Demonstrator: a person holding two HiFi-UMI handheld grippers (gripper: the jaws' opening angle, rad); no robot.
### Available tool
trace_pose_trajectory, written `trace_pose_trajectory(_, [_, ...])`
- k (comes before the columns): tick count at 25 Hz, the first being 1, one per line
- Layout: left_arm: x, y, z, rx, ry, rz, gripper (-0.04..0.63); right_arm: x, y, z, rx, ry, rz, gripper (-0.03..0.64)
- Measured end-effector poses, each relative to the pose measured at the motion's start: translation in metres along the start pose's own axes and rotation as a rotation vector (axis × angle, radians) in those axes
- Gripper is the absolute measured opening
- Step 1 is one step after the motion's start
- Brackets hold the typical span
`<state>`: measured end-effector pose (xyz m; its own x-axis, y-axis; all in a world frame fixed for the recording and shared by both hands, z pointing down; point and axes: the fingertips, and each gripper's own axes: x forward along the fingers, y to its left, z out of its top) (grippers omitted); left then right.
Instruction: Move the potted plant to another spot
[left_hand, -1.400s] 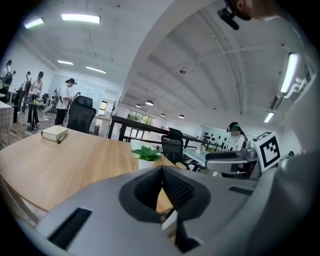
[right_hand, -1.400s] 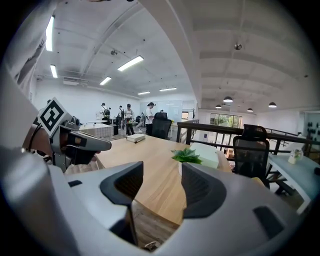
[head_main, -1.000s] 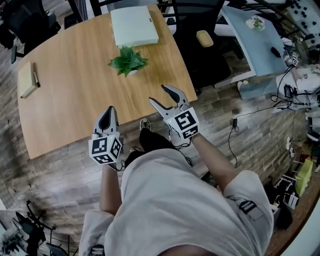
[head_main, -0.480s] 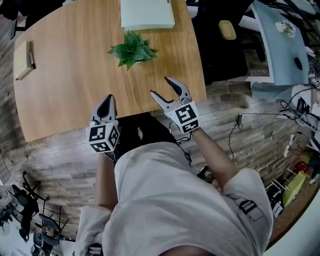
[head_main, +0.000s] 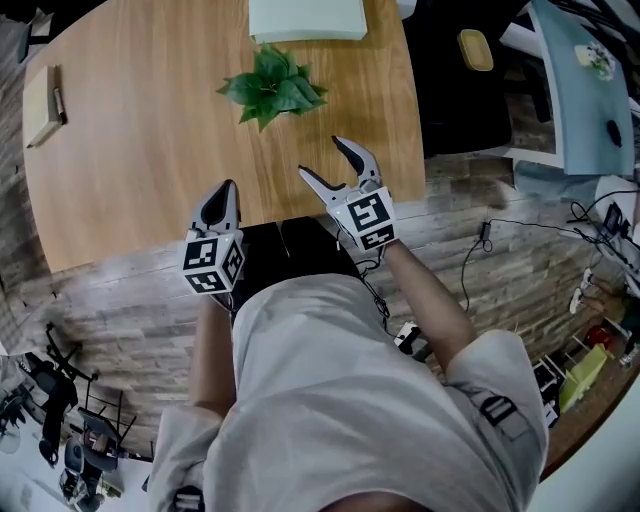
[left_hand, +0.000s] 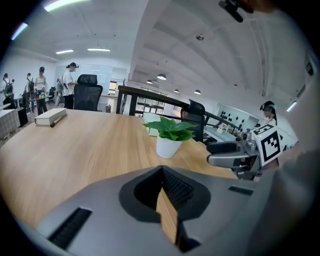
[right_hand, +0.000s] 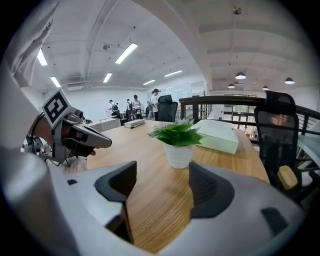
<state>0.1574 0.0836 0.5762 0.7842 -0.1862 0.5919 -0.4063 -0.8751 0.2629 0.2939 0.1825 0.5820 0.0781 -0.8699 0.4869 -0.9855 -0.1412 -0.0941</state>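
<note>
The potted plant, green leaves in a small white pot, stands on the wooden table near its right side. In the left gripper view the plant is ahead and slightly right. In the right gripper view the plant is straight ahead. My right gripper hangs over the table's near edge, short of the plant. Its jaws are open, have just been opening, and hold nothing. My left gripper is shut and empty at the near edge, left of the right one.
A flat white box lies behind the plant. A notebook with a pen rests at the table's far left. A black chair stands right of the table, and a light blue desk beyond it. People stand far off.
Both grippers have come down and forward toward the table edge, nearer the plant. The right gripper's jaws stand wider apart than before.
</note>
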Motion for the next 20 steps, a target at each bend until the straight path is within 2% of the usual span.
trace_pose_trajectory(20, [0.025,0.030,-0.003,-0.022,0.046,-0.002,0.012,0.063,-0.009,0.003,0.011,0.021,-0.003,0.383])
